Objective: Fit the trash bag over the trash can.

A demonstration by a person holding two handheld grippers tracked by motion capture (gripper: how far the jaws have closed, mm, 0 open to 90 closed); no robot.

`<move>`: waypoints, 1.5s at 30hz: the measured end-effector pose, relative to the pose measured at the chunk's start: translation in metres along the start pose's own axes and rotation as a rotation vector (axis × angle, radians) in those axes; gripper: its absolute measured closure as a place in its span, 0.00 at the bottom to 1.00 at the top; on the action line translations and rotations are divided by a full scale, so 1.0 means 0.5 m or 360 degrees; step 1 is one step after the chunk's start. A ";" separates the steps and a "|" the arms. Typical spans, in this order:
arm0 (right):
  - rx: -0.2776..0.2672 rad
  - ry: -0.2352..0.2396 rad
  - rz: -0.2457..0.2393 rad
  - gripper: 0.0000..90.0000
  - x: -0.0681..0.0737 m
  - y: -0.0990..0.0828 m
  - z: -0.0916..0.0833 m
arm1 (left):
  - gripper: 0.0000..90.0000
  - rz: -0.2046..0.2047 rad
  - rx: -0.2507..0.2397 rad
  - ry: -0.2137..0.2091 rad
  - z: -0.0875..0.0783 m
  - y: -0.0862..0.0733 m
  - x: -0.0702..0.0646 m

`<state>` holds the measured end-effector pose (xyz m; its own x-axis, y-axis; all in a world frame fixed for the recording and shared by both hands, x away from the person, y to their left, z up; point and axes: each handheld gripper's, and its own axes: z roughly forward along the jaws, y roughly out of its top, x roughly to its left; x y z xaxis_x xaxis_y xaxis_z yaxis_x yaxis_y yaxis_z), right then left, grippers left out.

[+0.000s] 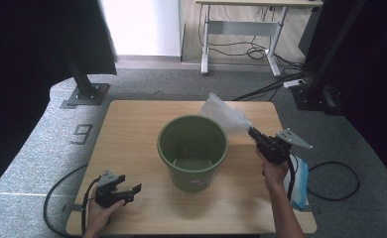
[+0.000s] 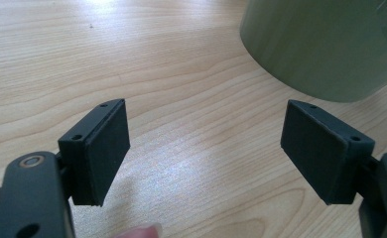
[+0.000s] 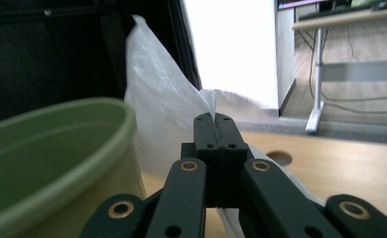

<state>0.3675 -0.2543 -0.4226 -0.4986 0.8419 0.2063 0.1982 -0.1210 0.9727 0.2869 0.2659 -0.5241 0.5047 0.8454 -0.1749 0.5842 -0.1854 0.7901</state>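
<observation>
the table [image 1: 137, 124] is a light wooden one with round corners, and it stands on a grey carpet floor [image 1: 37, 148]. a green bucket [image 1: 193, 150] stands near the middle of the table, open at the top. the left gripper [image 1: 132, 193] rests on the wood near the front left corner, a little way from the bucket. at the right edge lies a blue and white pack [image 1: 299, 184], partly hanging over the side.

1. The bucket [image 1: 193, 148] was olive green, with a pale label patch low on its side.
2. The plastic bag [image 1: 225, 117] was translucent white (almost milky).
3. The table [image 1: 132, 129] showed light wood grain.
4. Both grippers, the left gripper [image 1: 132, 191] and the right gripper [image 1: 251, 131], were black.
</observation>
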 end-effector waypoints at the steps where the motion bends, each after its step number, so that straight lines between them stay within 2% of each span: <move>1: -0.0022 -0.0001 0.0002 0.99 0.002 0.010 -0.005 | 0.21 0.0000 0.0000 0.0000 0.000 0.000 0.000; 6: -0.0110 0.0004 -0.0058 0.99 0.020 0.059 -0.032 | 0.21 -0.0023 -0.0011 -0.0016 0.001 0.001 0.002; 13: -0.0214 0.0058 -0.0115 0.99 0.053 0.115 -0.061 | 0.21 -0.0024 -0.0009 -0.0013 0.001 0.001 0.003; 19: -0.0294 0.0101 -0.0193 0.99 0.088 0.153 -0.085 | 0.21 -0.0022 -0.0009 -0.0013 0.002 0.001 0.004; 24: -0.0287 0.0112 -0.0201 0.99 0.093 0.152 -0.086 | 0.21 -0.0023 -0.0010 -0.0013 0.001 0.001 0.003; 31: -0.0271 0.0127 -0.0128 0.99 0.074 0.140 -0.078 | 0.21 -0.0020 -0.0001 -0.0011 0.004 0.001 0.004; 45: -0.0365 0.0170 -0.0204 0.99 0.113 0.201 -0.096 | 0.21 -0.0038 -0.0015 -0.0023 0.002 0.002 0.005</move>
<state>0.3186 -0.2442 -0.3080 -0.5959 0.7992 0.0785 -0.0621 -0.1434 0.9877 0.2895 0.2674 -0.5243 0.4997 0.8423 -0.2023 0.5904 -0.1602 0.7911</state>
